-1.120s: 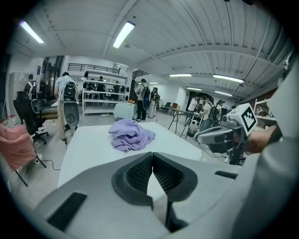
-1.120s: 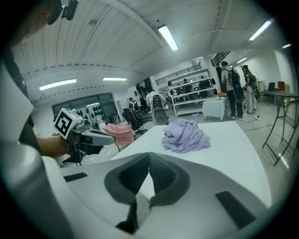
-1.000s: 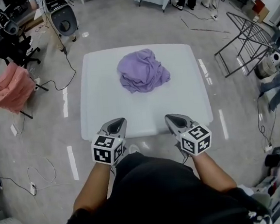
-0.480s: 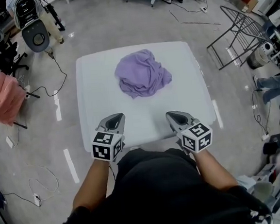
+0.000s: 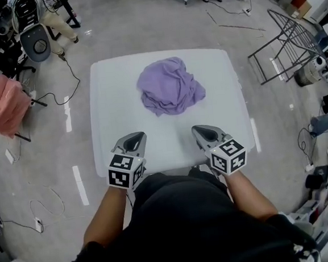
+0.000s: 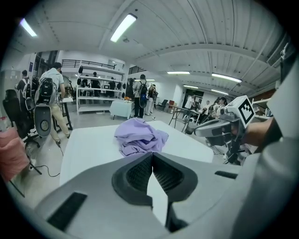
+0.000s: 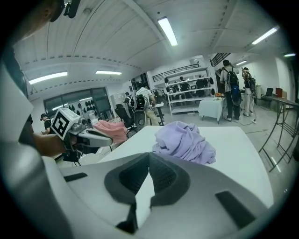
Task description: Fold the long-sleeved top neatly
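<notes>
A white table (image 5: 111, 115) fills the middle of the head view. The purple long-sleeved top (image 5: 170, 88) lies on it in a crumpled heap, in the upper middle of the tabletop, unfolded and with bare table on every side.

The left gripper (image 5: 134, 138) hangs over the lower left part of the table, close to its near edge. The right gripper (image 5: 201, 130) hangs over the lower right part, level with the left one. Both point up the frame toward the top and are well apart from it.

In the left gripper view the jaws are pressed together at their tips with nothing between them. The right gripper view shows the same: jaws together, nothing gripped. In each of those views the top sits on the table beyond the jaws, near the centre of the frame.

A pink cloth (image 5: 2, 107) drapes over a chair at the left edge of the head view. A metal rack (image 5: 285, 48) stands on the floor at the upper right. A cable (image 5: 45, 203) trails across the floor at the lower left.
</notes>
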The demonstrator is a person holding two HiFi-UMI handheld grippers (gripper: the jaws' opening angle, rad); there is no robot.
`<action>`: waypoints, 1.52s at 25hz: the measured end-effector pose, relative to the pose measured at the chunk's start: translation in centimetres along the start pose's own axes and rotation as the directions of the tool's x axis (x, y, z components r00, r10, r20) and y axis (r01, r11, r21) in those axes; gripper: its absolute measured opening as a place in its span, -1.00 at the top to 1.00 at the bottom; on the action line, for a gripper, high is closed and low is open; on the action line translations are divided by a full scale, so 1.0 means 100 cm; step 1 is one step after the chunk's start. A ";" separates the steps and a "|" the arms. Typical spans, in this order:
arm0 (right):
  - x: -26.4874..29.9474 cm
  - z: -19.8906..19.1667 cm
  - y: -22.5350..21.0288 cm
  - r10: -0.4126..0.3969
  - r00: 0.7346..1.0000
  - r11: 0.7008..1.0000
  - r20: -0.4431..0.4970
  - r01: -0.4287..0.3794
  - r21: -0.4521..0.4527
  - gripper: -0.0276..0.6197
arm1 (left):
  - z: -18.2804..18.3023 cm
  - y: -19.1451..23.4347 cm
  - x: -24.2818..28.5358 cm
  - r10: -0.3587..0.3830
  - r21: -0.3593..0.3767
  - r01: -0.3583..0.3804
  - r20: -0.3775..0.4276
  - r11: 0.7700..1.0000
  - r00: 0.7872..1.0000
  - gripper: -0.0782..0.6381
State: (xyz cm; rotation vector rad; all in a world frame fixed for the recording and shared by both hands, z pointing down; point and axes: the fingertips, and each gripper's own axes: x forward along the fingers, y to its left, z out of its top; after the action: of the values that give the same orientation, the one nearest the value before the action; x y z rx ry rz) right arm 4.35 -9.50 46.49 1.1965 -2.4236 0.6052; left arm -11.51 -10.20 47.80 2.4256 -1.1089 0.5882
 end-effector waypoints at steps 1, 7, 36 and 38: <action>0.003 0.001 -0.002 0.012 1.000 1.000 -0.005 -0.012 -0.009 0.90 | -0.001 0.002 0.002 0.011 -0.007 -0.011 -0.001 1.000 1.000 0.77; 0.018 0.005 -0.008 0.103 0.994 0.992 -0.042 -0.105 -0.066 0.90 | 0.002 0.006 0.012 0.086 -0.070 -0.086 0.003 0.994 0.996 0.77; 0.146 -0.008 -0.059 -0.097 0.973 0.908 -0.208 0.001 -0.419 0.51 | -0.057 0.029 -0.012 0.271 -0.240 -0.292 -0.115 0.926 0.956 0.77; 0.149 -0.008 -0.069 -0.134 0.969 0.911 -0.207 0.038 -0.411 0.61 | -0.058 0.032 -0.017 0.277 -0.242 -0.298 -0.116 0.923 0.954 0.77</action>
State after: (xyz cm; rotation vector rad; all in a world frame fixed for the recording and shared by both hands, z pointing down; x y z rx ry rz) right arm 1.52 -22.54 56.02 0.9898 -2.1451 0.1847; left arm -16.23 -8.03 52.29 2.0173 -1.4254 0.5835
